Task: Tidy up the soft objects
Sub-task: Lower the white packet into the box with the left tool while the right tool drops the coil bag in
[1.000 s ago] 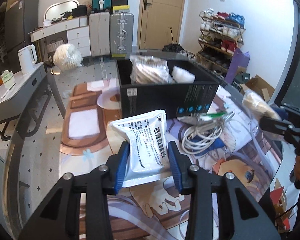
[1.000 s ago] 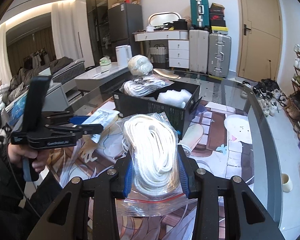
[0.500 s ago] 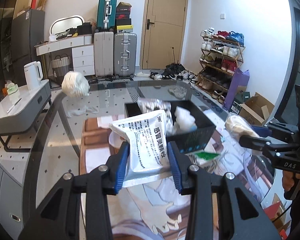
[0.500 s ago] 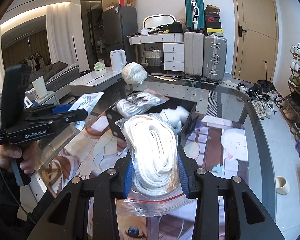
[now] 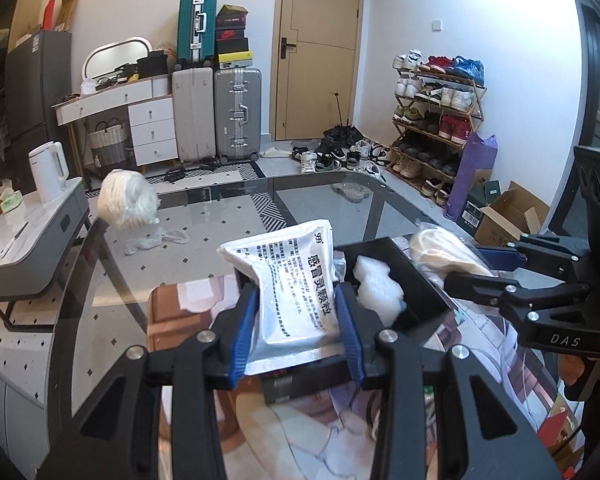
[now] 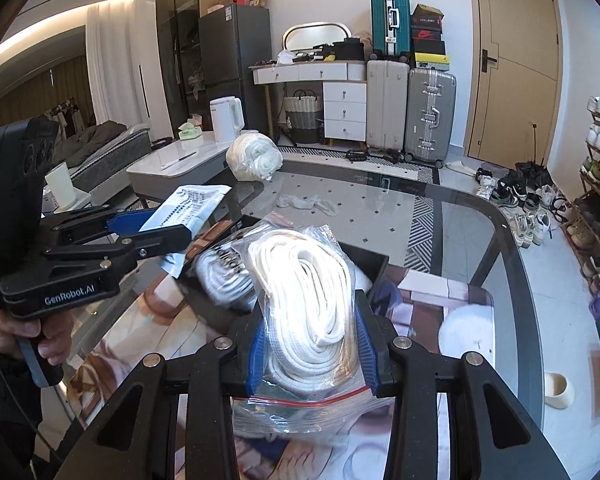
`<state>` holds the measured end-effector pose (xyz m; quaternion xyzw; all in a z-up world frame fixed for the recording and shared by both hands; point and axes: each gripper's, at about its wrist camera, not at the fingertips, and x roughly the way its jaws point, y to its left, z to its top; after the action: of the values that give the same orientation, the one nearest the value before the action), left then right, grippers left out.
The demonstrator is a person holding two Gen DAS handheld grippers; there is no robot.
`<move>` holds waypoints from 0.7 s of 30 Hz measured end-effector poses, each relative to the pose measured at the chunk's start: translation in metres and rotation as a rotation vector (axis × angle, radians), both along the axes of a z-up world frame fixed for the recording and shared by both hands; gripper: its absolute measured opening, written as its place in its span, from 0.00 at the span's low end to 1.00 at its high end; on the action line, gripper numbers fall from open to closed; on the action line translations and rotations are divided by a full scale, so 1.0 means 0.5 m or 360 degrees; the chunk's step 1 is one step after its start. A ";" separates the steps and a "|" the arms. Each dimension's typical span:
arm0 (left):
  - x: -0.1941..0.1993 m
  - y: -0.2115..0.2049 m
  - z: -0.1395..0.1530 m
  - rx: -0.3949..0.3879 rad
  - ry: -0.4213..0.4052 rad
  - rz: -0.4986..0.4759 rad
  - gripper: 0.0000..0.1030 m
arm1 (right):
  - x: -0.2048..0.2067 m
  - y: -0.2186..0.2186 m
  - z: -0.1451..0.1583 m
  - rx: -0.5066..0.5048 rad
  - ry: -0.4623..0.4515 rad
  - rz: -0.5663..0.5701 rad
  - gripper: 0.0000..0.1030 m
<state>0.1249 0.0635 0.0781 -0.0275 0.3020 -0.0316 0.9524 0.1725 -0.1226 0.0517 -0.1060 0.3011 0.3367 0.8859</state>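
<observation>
Bright, even daylight fills both fisheye views. Straight lines bow toward the black vignetted corners. The glass table carries pale reflections. A ceiling cove strip glows warm. The rope bag is overexposed; beside it, bagged items are motion-blurred.

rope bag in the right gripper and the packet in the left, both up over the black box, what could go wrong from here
1. The black box already holds a cord bundle and white padding, so the bulky rope bag may not seat and could spill over the rim.
2. The left gripper pinches only the lower part of the packet; it may flop or slip.
3. Both grippers converge on one box and might bump.
</observation>
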 end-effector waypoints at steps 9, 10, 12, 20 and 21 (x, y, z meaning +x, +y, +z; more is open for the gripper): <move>0.077 -0.009 -0.031 0.0026 0.0069 -0.0053 0.37 | 0.086 0.049 -0.014 -0.0069 0.0033 0.0005 0.37; 0.083 -0.011 -0.037 0.0032 0.0080 -0.0060 0.37 | 0.094 0.054 -0.019 -0.0075 0.0049 0.0005 0.37; 0.092 -0.012 -0.047 0.0038 0.0098 -0.0067 0.37 | 0.103 0.063 -0.027 -0.0090 0.0053 0.0005 0.37; 0.121 -0.014 -0.094 0.0044 0.0190 -0.0109 0.37 | 0.138 0.105 -0.068 -0.0185 0.0092 0.0039 0.37; 0.122 -0.015 -0.100 0.0042 0.0199 -0.0111 0.37 | 0.141 0.109 -0.074 -0.0194 0.0097 0.0040 0.37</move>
<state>0.1858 0.0559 0.0279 -0.0063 0.3621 -0.0589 0.9302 0.2431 -0.0682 0.0148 -0.1532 0.3464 0.3319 0.8639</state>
